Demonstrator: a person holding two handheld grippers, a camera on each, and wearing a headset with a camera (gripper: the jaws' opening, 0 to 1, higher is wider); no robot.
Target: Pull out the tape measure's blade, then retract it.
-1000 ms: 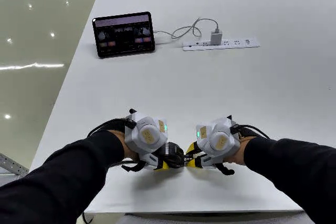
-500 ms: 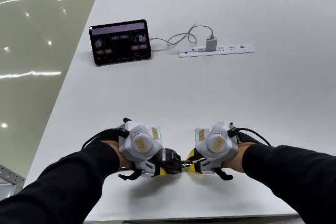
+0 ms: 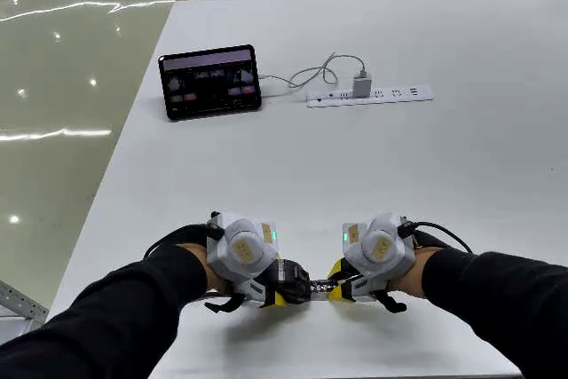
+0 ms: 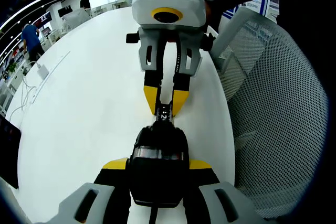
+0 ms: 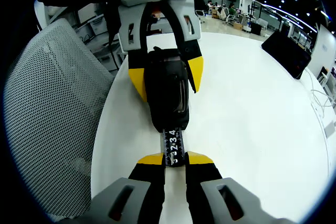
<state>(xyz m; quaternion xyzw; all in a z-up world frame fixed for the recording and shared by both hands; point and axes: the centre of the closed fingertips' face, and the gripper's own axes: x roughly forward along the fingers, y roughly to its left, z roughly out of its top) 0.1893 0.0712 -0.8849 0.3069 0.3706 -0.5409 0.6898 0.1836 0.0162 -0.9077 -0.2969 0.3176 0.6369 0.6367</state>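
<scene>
Head view, near the front edge of the white table: my left gripper clamps the black tape measure, which rests on the tabletop. A short stretch of blade runs right to my right gripper, whose jaws are pinched narrowly on its tip.

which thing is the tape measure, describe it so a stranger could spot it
On the white table, go to the near edge, away from the tablet and power strip. The tape measure there is a black case clamped in the left hand-held gripper, its short blade pinched by the right hand-held gripper. Nothing else nearby has a numbered strip.
</scene>
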